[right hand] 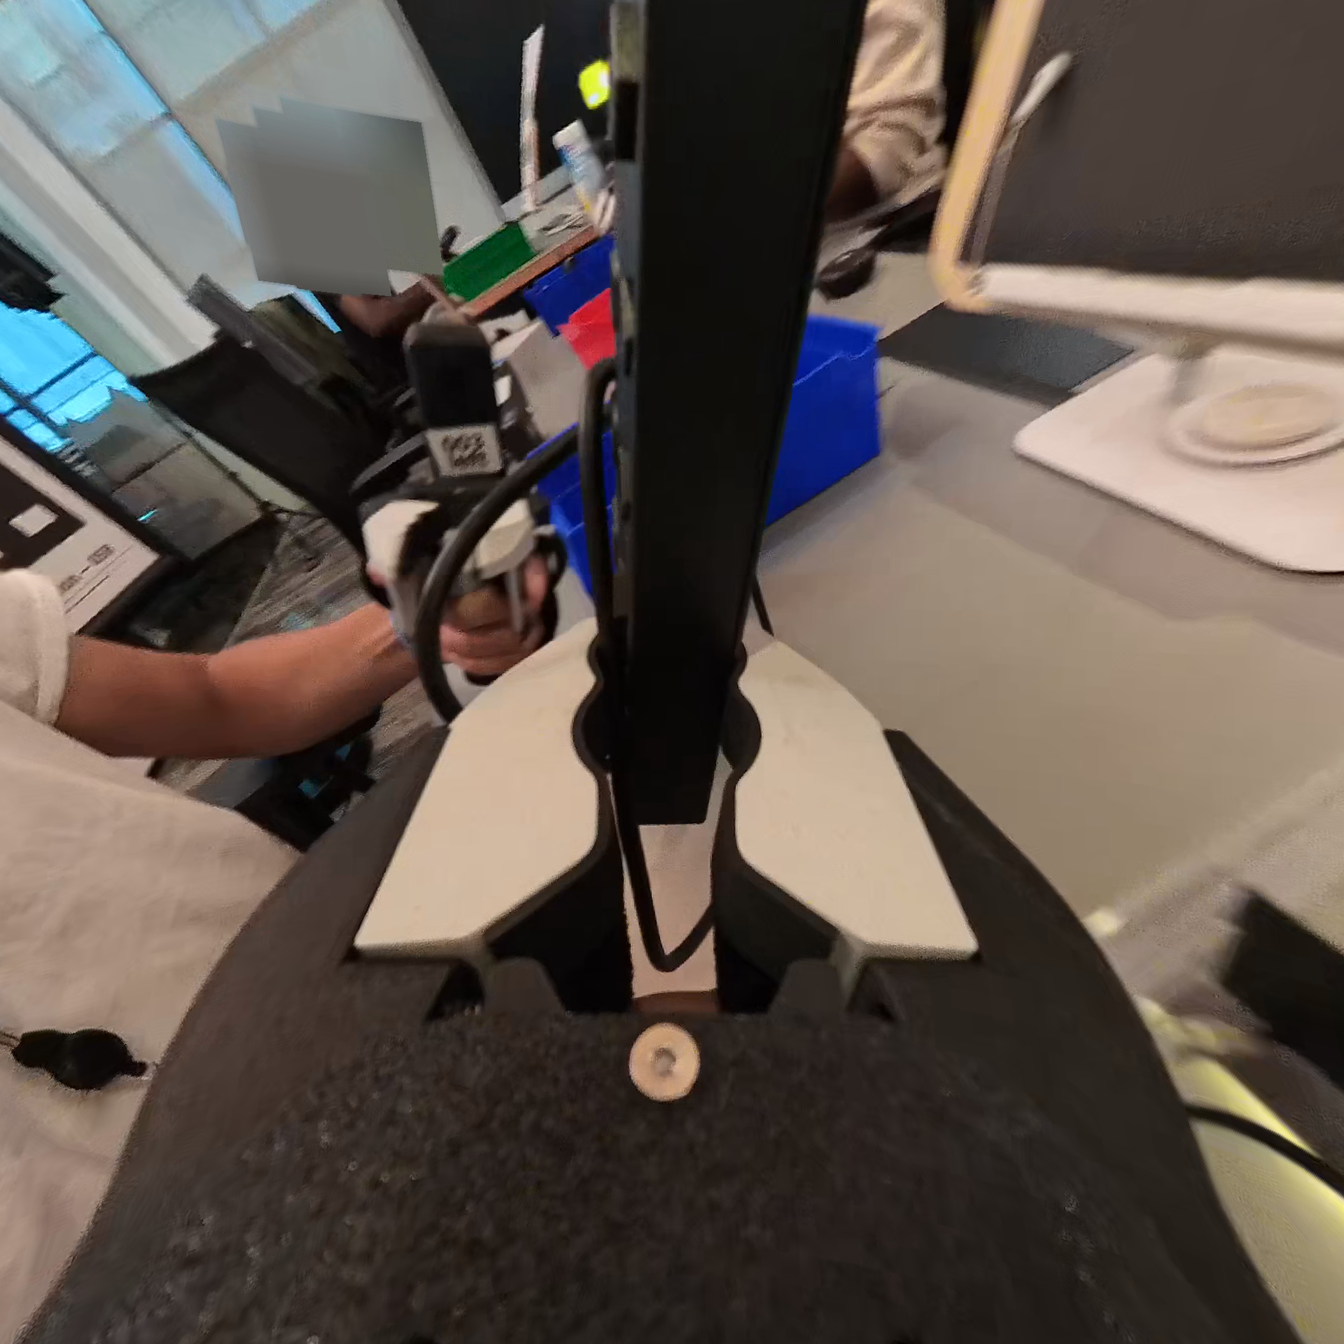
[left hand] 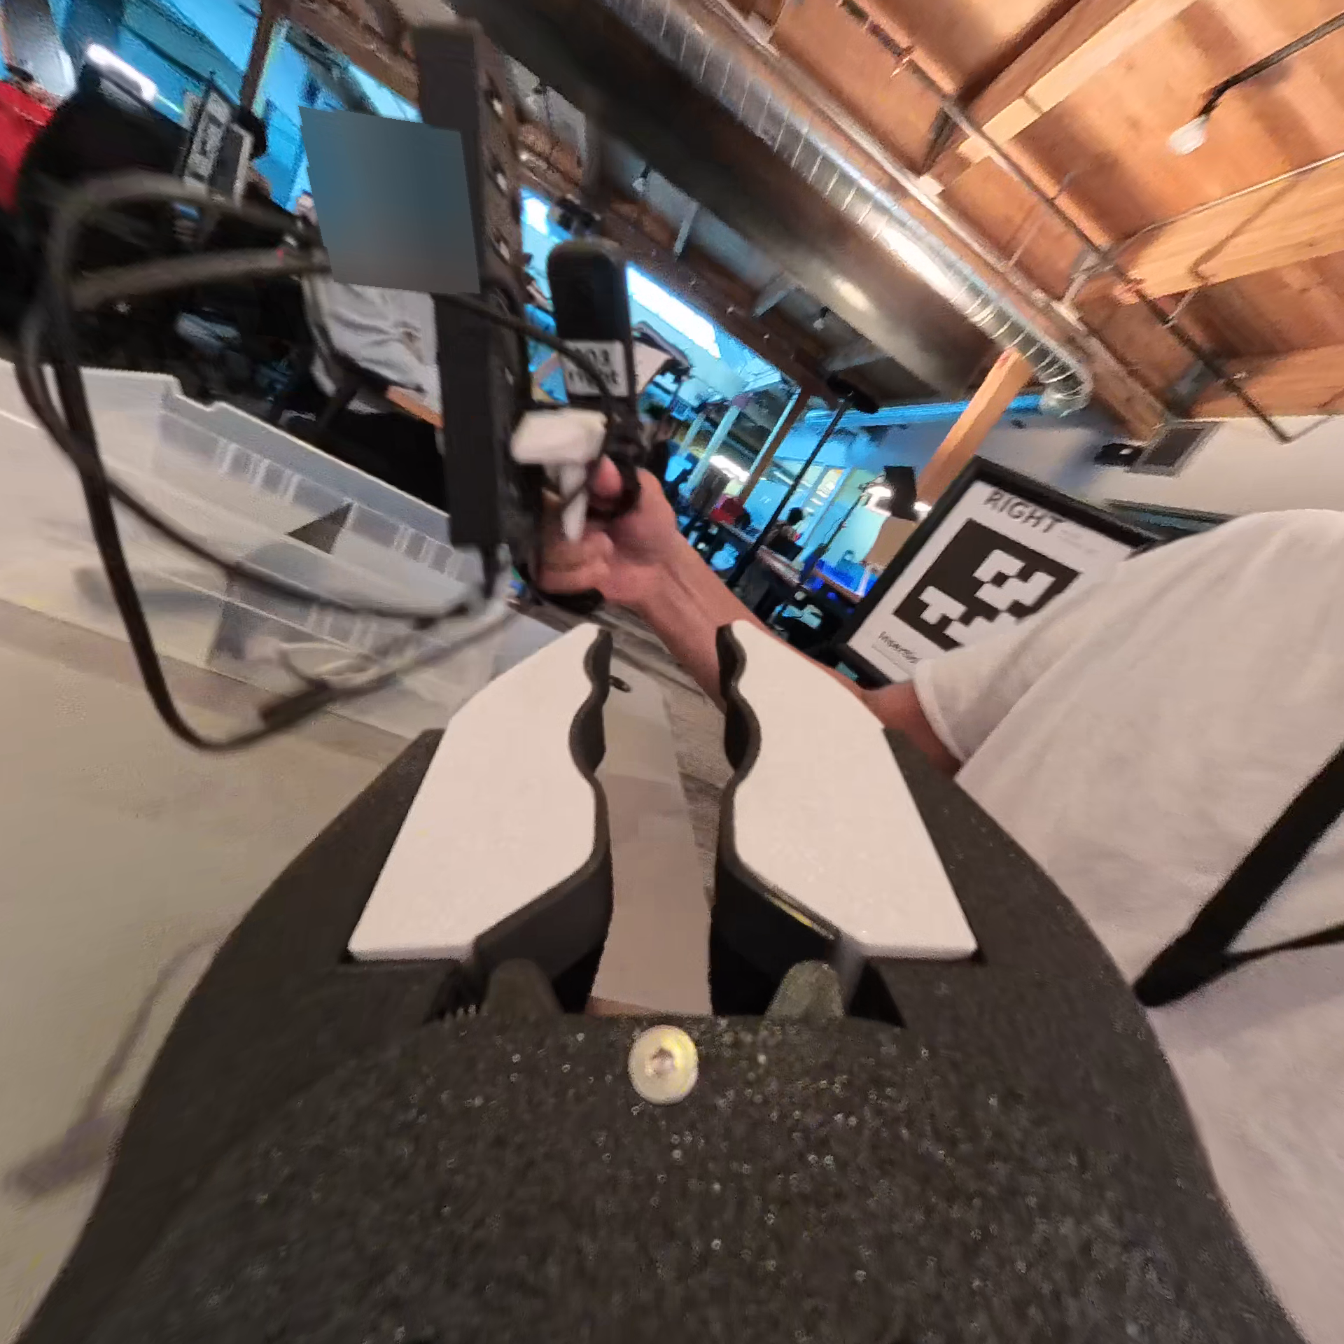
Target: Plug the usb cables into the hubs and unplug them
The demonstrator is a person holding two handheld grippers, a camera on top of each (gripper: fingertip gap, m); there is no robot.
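Black hub (right hand: 716, 436) clamped between right fingers (right hand: 509, 800); left fingers (left hand: 509, 793) apart, empty.

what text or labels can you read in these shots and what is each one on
I don't copy writing out, so each line gives where it stands.
Framed white poster: a bold heading above a black square marker, with a small line below.
White code sticker, left wrist view: pattern and marks, blurred.
Second code sticker, right wrist view: a code pattern, too small to read.
Black hub: no writing shows.
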